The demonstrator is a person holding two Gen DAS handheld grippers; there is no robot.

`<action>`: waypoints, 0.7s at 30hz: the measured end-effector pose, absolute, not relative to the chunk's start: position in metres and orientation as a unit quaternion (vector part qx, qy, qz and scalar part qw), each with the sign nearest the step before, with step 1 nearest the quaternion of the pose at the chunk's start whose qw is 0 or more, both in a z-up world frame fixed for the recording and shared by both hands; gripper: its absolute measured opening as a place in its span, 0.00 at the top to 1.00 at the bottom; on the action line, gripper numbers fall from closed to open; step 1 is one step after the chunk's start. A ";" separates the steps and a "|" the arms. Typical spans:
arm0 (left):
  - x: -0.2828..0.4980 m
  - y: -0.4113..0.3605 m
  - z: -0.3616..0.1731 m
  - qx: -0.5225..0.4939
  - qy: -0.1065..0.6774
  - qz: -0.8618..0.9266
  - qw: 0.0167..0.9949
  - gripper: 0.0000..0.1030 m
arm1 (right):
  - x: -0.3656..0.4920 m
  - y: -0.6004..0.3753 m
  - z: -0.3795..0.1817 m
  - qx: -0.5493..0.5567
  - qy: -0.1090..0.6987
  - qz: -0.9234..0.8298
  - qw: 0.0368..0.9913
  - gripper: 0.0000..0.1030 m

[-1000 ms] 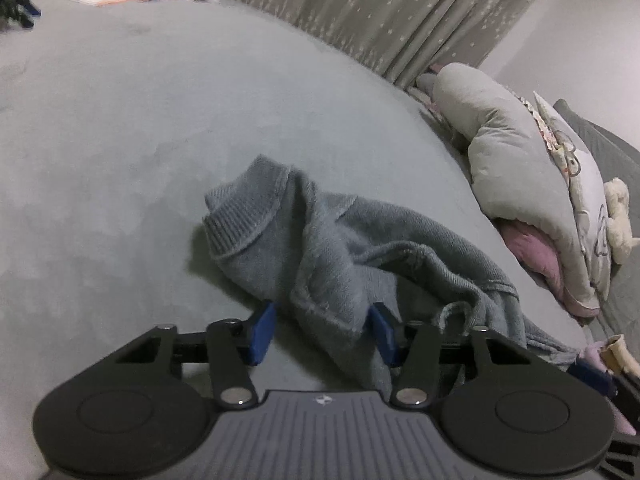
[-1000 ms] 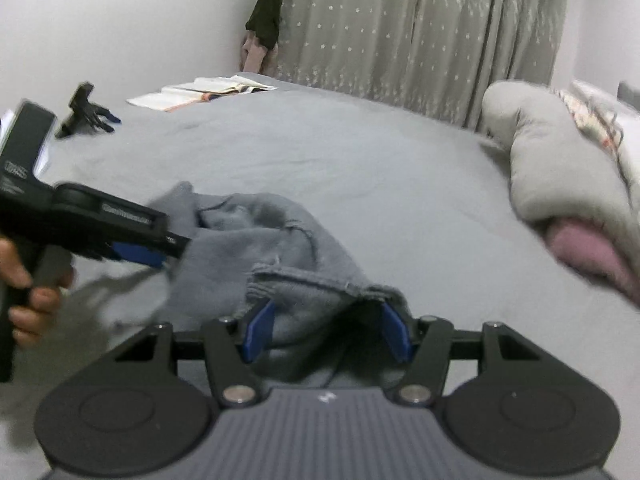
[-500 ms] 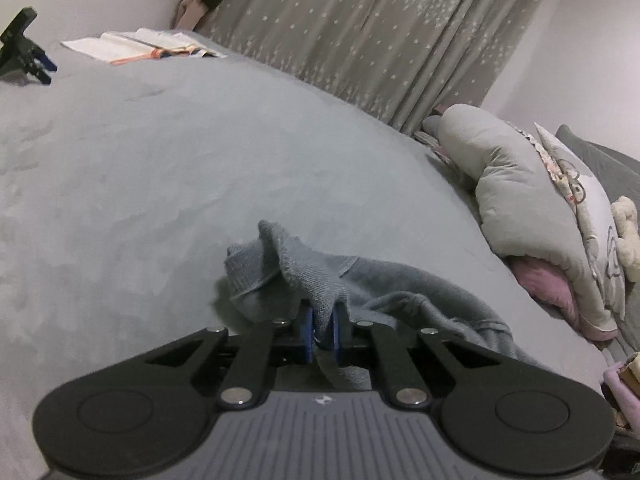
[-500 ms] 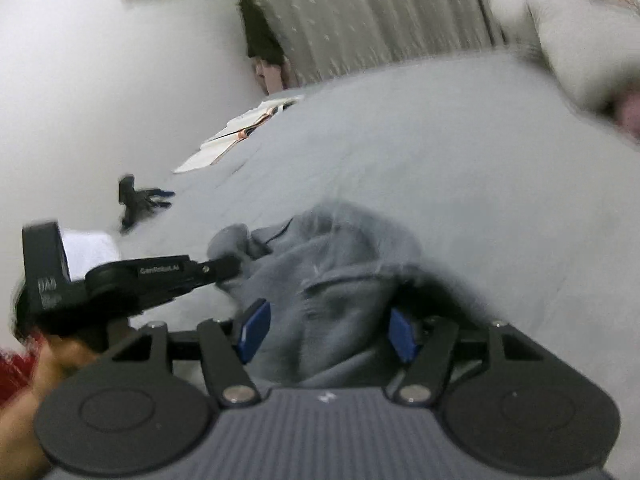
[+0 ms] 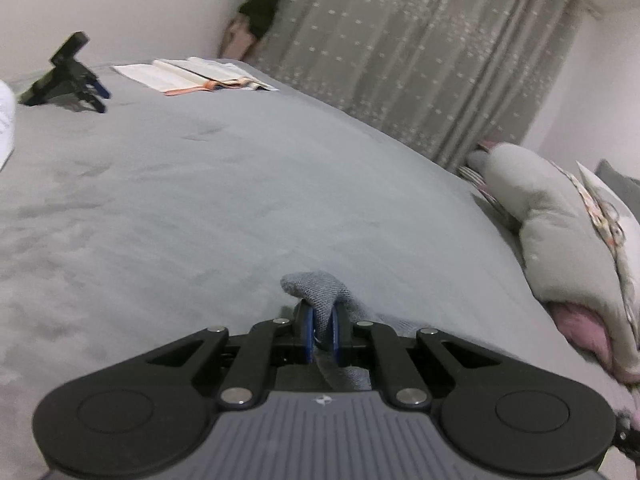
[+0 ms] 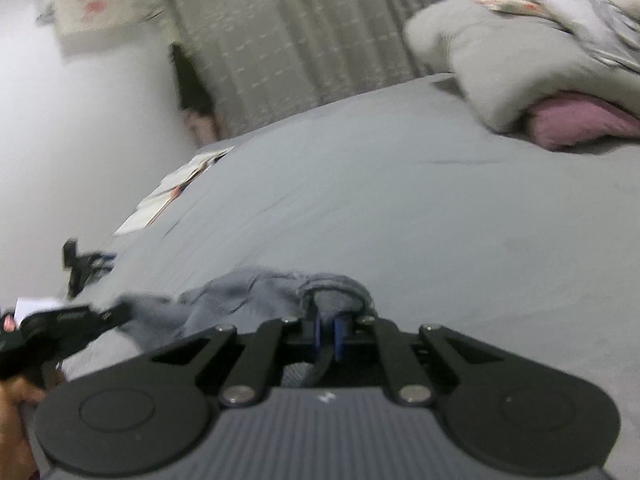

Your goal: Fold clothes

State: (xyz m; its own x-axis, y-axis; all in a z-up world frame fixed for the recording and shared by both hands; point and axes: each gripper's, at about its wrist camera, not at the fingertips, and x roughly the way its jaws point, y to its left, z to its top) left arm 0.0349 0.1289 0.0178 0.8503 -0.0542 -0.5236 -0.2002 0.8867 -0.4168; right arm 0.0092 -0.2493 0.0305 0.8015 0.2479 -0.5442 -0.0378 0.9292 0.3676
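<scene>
Both claws have the grey sweater by its edges, so the step in hand looks like lifting it to spread it out before any fold. The left claw is pressed together, pinching a fold of the sweater at 6 o'clock in its own view. The right claw is likewise clamped on the knit; the rest of the garment trails toward 9 o'clock, where the other claw grips it. Next, I judge, both hands should pull apart and lay the cloth flat on the bed. The bed is grey and mostly bare; a book lies at 11 o'clock, pillows at 3, a curtain behind
</scene>
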 end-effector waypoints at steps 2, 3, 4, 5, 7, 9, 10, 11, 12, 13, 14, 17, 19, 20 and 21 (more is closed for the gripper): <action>0.034 0.132 0.017 -0.231 0.270 0.054 0.933 0.94 | 0.007 -0.258 0.029 0.166 0.305 0.057 0.936 0.95; 0.034 0.134 0.017 -0.228 0.271 0.061 0.933 0.94 | 0.007 -0.261 0.029 0.156 0.304 0.046 0.939 0.95; 0.035 0.135 0.016 -0.225 0.274 0.069 0.932 0.94 | 0.006 -0.263 0.028 0.151 0.303 0.042 0.940 0.95; 0.035 0.136 0.015 -0.223 0.277 0.075 0.932 0.94 | 0.007 -0.263 0.028 0.149 0.304 0.039 0.940 0.95; 0.036 0.137 0.013 -0.217 0.285 0.092 0.929 0.94 | 0.006 -0.265 0.028 0.143 0.303 0.029 0.942 0.95; 0.038 0.137 0.011 -0.210 0.288 0.107 0.928 0.94 | 0.006 -0.265 0.028 0.128 0.298 0.010 0.946 0.95; 0.038 0.138 0.010 -0.209 0.290 0.109 0.928 0.94 | 0.006 -0.264 0.028 0.125 0.297 0.005 0.947 0.95; 0.037 0.139 0.009 -0.208 0.291 0.111 0.927 0.94 | 0.006 -0.264 0.028 0.120 0.296 -0.005 0.948 0.95; 0.037 0.139 0.008 -0.207 0.292 0.113 0.927 0.94 | 0.006 -0.264 0.028 0.119 0.296 -0.013 0.948 0.95; 0.037 0.139 0.007 -0.206 0.292 0.115 0.927 0.94 | 0.006 -0.264 0.027 0.118 0.296 -0.020 0.948 0.95; 0.038 0.139 0.006 -0.204 0.292 0.116 0.927 0.94 | 0.006 -0.267 0.027 0.120 0.296 -0.025 0.947 0.95; 0.040 0.138 0.005 -0.204 0.295 0.112 0.927 0.94 | 0.004 -0.274 0.028 0.119 0.291 -0.044 0.948 0.95; 0.041 0.138 0.006 -0.207 0.300 0.101 0.926 0.94 | 0.004 -0.279 0.032 0.122 0.288 -0.054 0.948 0.95; 0.042 0.138 0.006 -0.209 0.303 0.088 0.926 0.94 | 0.005 -0.282 0.032 0.121 0.287 -0.060 0.949 0.95; 0.043 0.138 0.006 -0.211 0.306 0.076 0.925 0.93 | 0.005 -0.285 0.032 0.119 0.285 -0.066 0.949 0.95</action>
State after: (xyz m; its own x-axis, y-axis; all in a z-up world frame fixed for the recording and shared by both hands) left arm 0.0426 0.1378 0.0060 0.8010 0.0118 -0.5985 -0.2702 0.8993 -0.3439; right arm 0.0052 -0.2851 0.0319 0.8287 -0.0579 -0.5567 0.1934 0.9630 0.1876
